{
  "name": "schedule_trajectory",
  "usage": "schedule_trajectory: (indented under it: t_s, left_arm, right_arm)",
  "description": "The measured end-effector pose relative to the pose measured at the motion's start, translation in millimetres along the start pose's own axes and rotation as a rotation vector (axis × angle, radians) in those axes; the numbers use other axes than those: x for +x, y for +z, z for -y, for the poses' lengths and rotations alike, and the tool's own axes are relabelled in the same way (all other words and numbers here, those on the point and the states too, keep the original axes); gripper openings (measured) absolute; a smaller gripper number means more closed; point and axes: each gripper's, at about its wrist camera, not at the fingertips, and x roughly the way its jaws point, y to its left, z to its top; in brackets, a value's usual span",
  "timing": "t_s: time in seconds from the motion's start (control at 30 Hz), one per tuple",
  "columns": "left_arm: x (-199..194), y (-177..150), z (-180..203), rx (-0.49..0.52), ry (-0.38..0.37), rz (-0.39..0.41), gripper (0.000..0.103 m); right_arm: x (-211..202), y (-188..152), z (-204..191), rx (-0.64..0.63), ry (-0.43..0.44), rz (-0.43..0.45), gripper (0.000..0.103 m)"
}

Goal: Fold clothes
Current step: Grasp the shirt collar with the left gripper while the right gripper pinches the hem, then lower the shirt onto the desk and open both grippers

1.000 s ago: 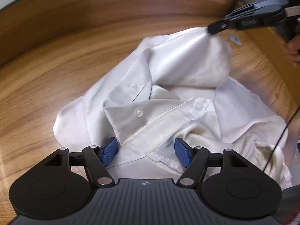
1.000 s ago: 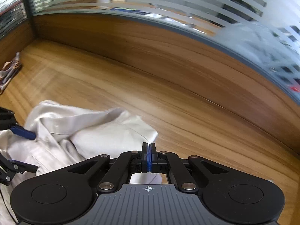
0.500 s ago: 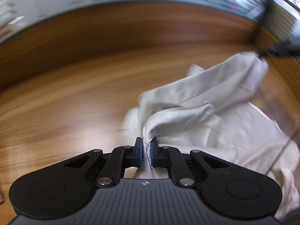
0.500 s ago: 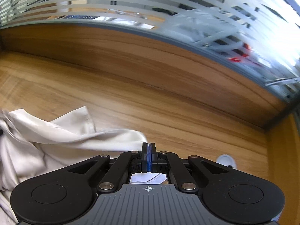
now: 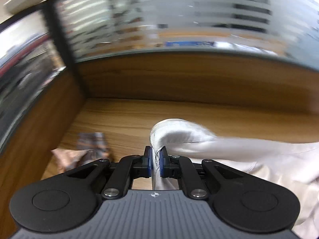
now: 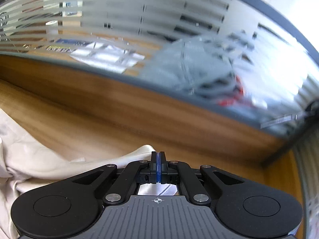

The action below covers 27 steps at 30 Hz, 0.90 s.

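Left wrist: patterned cloth (image 5: 90, 149) beside tongs-pinched shirt (image 5: 229, 145).

A wooden counter (image 5: 123, 119) meets low wooden side panels (image 6: 139, 103), topped by striped frosted glass (image 6: 139, 10); daylight glares at right.

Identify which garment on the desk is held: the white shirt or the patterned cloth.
The white shirt: the left hand-held gripper pinches its fold. The patterned cloth lies loose near the corner.
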Motion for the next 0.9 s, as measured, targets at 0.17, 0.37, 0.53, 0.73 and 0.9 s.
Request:
schedule_trajectory:
  t_s: [0.17, 0.37, 0.53, 0.73, 0.9]
  left_arm:
    - [9, 4, -19, -0.052, 0.043, -0.014, 0.008]
    - [-19, -10, -15, -0.077, 0.046, -0.029, 0.008]
    - [-45, -43, -20, -0.105, 0.039, -0.062, 0.008]
    - [-65, -86, -37, -0.133, 0.025, -0.119, 0.008]
    - [-76, -121, -44, -0.09, 0.024, -0.153, 0.009]
  right_arm:
    - [-8, 31, 10, 0.018, -0.07, 0.098, 0.002]
    - [-33, 32, 5, 0.015, -0.005, 0.13, 0.002]
    - [-55, -10, -8, 0.016, 0.02, 0.047, 0.002]
    - [-89, -82, -9, 0.118, 0.022, -0.099, 0.002]
    - [-106, -145, -21, 0.146, 0.056, -0.229, 0.002]
